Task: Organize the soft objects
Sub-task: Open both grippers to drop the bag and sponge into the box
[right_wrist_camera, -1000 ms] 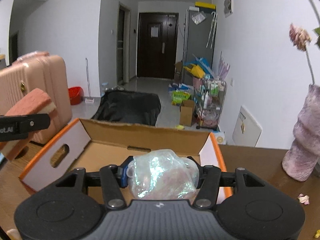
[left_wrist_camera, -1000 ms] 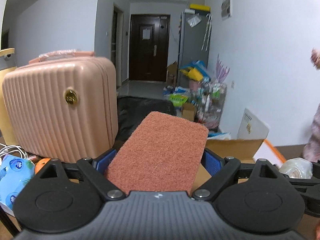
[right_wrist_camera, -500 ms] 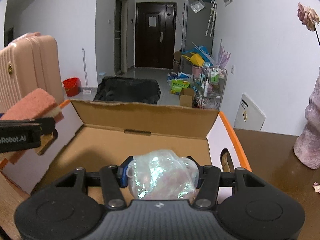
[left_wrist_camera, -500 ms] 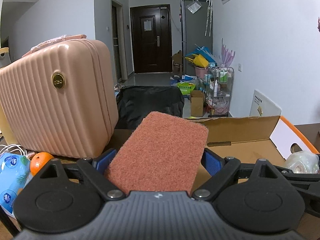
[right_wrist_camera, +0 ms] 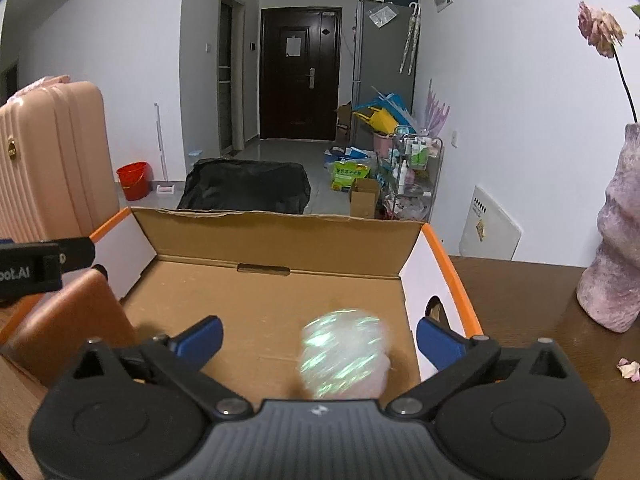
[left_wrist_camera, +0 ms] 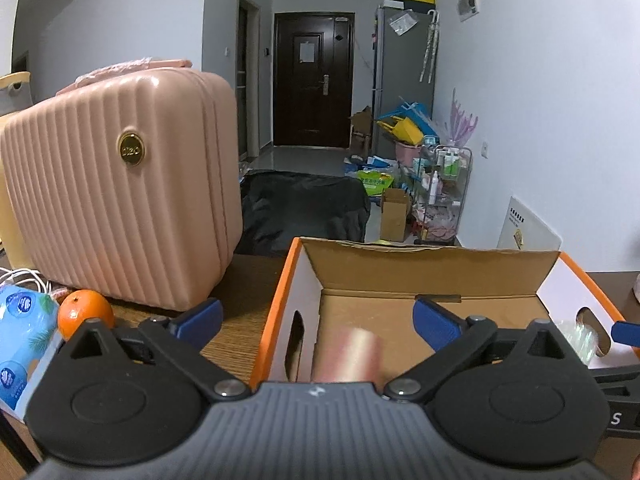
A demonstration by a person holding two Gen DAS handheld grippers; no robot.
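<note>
An open cardboard box [left_wrist_camera: 432, 268] with orange-edged white flaps sits on the wooden table. My left gripper [left_wrist_camera: 316, 316] hangs over its left end, jaws opening wide. The reddish-brown sponge [left_wrist_camera: 346, 354] is a blur below them, loose from both pads. In the right wrist view the sponge [right_wrist_camera: 68, 320] leans at the box's [right_wrist_camera: 280, 236] left wall, under the left gripper [right_wrist_camera: 32, 268]. My right gripper [right_wrist_camera: 319, 338] is over the box's right half, jaws opening too. The shiny plastic-wrapped soft bundle [right_wrist_camera: 346, 354] is blurred between the blue pads, touching neither.
A pink ribbed suitcase [left_wrist_camera: 120, 208] stands left of the box, with an orange [left_wrist_camera: 85, 314] and a blue tissue pack [left_wrist_camera: 22, 332] in front of it. A purple vase [right_wrist_camera: 616, 240] with a dried flower and fallen petals [right_wrist_camera: 629, 368] sits on the table at right.
Both grippers have opened and let go. The sponge and the wrapped bundle have left the pads and are dropping into the box, over which both grippers have sunk a little.
</note>
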